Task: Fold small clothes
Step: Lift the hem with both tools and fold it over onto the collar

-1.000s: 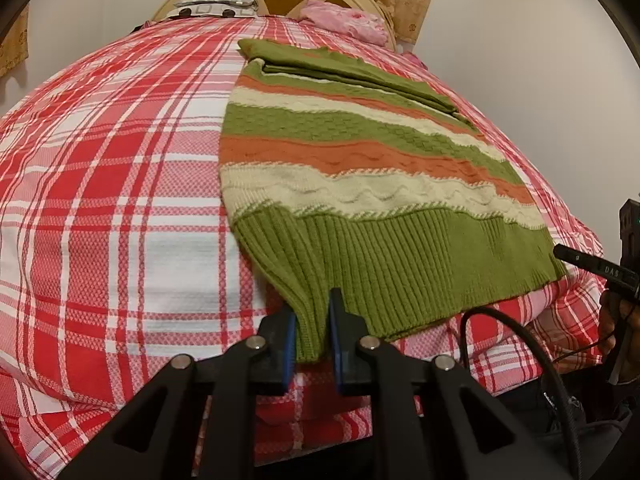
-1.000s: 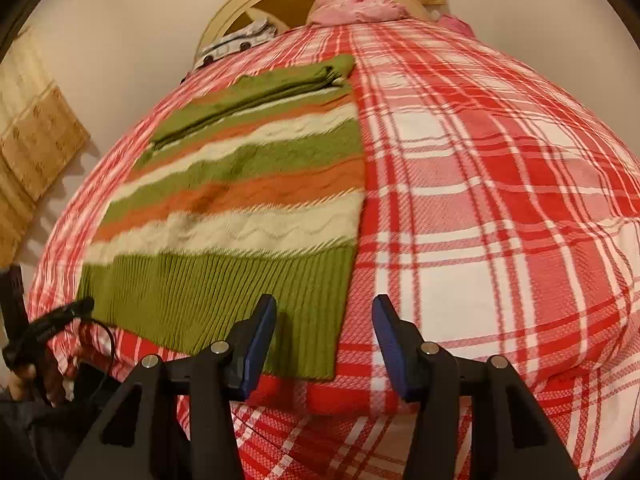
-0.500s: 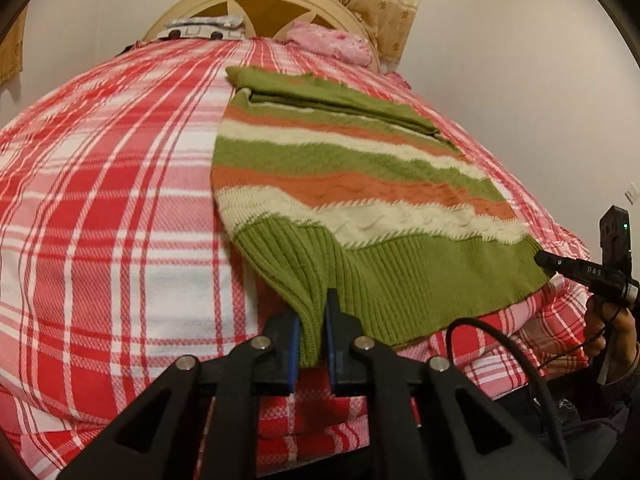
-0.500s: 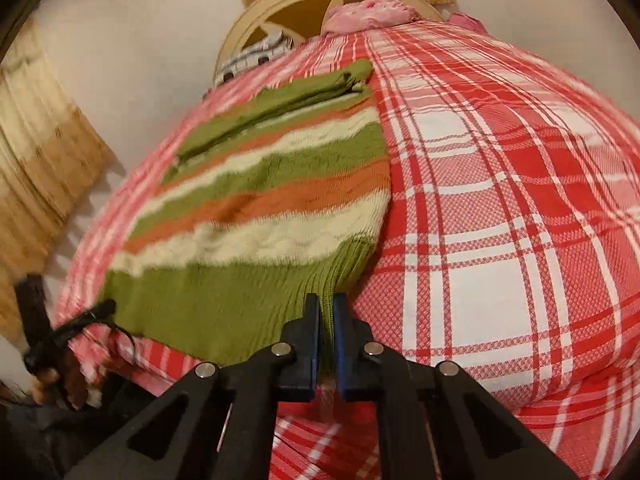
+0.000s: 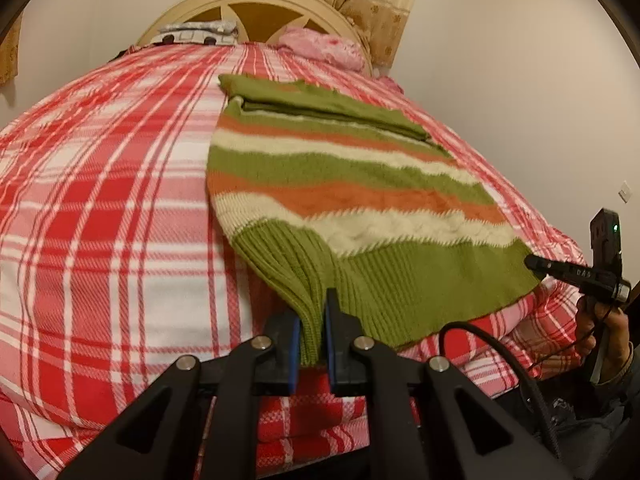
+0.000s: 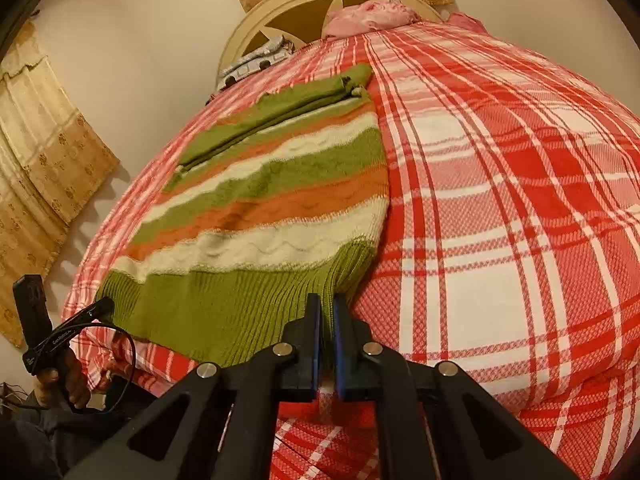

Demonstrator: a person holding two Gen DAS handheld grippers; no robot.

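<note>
A striped knit sweater [image 5: 340, 184], green, orange and cream, lies flat on the bed with its sleeves folded across the far end. My left gripper [image 5: 312, 320] is shut on the near left corner of its green ribbed hem and lifts it a little. My right gripper [image 6: 326, 320] is shut on the near right corner of the sweater [image 6: 272, 208], also raised off the bed. The other gripper shows at the frame edge in each view, the right one [image 5: 560, 272] and the left one [image 6: 76, 324].
The bed is covered with a red and white plaid blanket [image 5: 100, 200]. A cream headboard [image 5: 260, 4], a pink cloth [image 5: 320, 44] and a folded grey patterned cloth [image 5: 196, 32] are at the far end. Beige curtains [image 6: 36, 168] hang on the wall.
My right gripper went from open beside the hem corner to shut on it. Both grippers have lifted the hem corners, and the hem has bunched up at each grip.
</note>
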